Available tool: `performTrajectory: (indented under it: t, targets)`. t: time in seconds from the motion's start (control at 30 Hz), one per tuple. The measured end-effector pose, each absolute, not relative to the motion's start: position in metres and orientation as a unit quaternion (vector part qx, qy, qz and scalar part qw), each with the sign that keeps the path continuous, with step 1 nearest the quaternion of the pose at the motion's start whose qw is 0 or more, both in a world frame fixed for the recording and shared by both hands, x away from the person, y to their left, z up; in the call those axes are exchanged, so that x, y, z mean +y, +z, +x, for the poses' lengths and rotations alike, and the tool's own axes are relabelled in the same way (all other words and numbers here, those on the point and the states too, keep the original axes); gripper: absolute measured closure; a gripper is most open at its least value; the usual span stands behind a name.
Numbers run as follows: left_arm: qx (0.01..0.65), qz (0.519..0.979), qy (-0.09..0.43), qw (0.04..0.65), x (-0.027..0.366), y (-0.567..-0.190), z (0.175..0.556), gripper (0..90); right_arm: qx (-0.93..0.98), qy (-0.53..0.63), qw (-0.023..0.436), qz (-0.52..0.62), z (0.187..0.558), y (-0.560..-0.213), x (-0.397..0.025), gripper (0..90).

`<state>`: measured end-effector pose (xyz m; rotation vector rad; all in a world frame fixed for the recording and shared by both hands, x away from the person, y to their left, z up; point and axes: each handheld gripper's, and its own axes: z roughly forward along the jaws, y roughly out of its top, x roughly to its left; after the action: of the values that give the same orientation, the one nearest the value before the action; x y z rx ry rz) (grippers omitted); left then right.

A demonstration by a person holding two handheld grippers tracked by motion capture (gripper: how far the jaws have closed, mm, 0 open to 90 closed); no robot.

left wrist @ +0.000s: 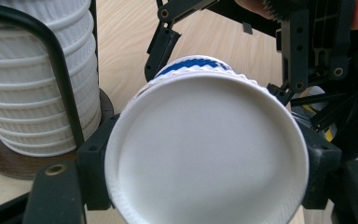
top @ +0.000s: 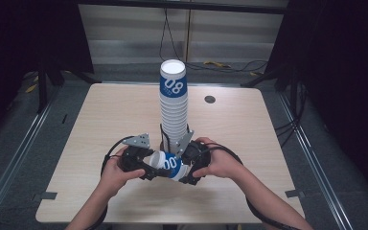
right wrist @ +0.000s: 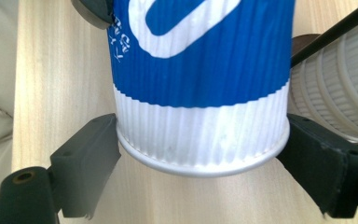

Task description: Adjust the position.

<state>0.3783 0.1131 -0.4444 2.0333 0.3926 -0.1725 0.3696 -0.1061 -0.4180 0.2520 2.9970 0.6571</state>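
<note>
Paper cup held sideways between both grippers, just in front of the tall cup stack.

The left gripper [top: 146, 168] has its jaws closed on the base end of the paper cup [top: 168, 165], one pad on each side of the white bottom disc; the right gripper [top: 186, 173] clamps the rim end the same way, rim seated between its pads. To do this well, I judge one side should loosen before the other turns the cup mouth-down, keeping it clear of the cup stack [top: 173, 105] and the black wire guide [left wrist: 58, 70] just beyond the fingers, above the wooden table [top: 268, 143].
</note>
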Motion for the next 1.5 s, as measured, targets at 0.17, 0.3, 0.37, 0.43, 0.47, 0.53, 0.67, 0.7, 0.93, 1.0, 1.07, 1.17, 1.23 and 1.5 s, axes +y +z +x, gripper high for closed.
performTrajectory:
  t: [0.17,0.3,0.37,0.43,0.47,0.53,0.67,0.7,0.93,1.0,1.07,1.17,1.23,1.5]
  targets:
    - [0.162,0.844,-0.069,0.507,0.114,-0.443,0.378,25.9,0.965,0.245,0.036,0.082,0.370,-0.420,-0.113,13.1]
    - [0.167,0.840,-0.069,0.511,0.117,-0.443,0.379,25.9,0.959,0.264,0.037,0.099,0.370,-0.419,-0.121,12.9]
    - [0.167,0.840,-0.067,0.511,0.118,-0.441,0.380,25.8,0.952,0.286,0.034,0.107,0.371,-0.419,-0.126,12.9]
    - [0.167,0.838,-0.066,0.514,0.119,-0.441,0.380,25.8,0.948,0.296,0.034,0.113,0.371,-0.418,-0.129,12.9]
    - [0.167,0.839,-0.065,0.514,0.119,-0.440,0.380,25.8,0.946,0.301,0.034,0.113,0.372,-0.419,-0.131,12.9]
    - [0.169,0.839,-0.065,0.514,0.120,-0.440,0.380,25.8,0.944,0.308,0.036,0.114,0.372,-0.420,-0.133,12.9]
    - [0.172,0.837,-0.064,0.516,0.121,-0.440,0.380,25.8,0.941,0.315,0.035,0.121,0.371,-0.426,-0.136,12.9]
    - [0.170,0.837,-0.064,0.516,0.122,-0.440,0.380,25.8,0.939,0.320,0.036,0.123,0.371,-0.427,-0.137,12.9]
    - [0.172,0.837,-0.063,0.516,0.124,-0.438,0.380,25.8,0.928,0.346,0.032,0.135,0.370,-0.432,-0.140,13.0]
    - [0.173,0.838,-0.062,0.514,0.124,-0.439,0.381,25.8,0.925,0.355,0.029,0.135,0.370,-0.433,-0.141,13.0]
    - [0.173,0.838,-0.061,0.514,0.125,-0.438,0.381,25.8,0.923,0.359,0.030,0.138,0.369,-0.434,-0.141,13.0]
    - [0.174,0.837,-0.062,0.515,0.125,-0.438,0.381,25.8,0.921,0.362,0.033,0.138,0.368,-0.436,-0.141,13.0]
    - [0.173,0.837,-0.061,0.515,0.126,-0.438,0.381,25.8,0.919,0.368,0.033,0.138,0.368,-0.436,-0.141,13.0]
    - [0.175,0.832,-0.066,0.522,0.126,-0.437,0.380,25.8,0.910,0.388,0.033,0.143,0.367,-0.437,-0.140,13.0]
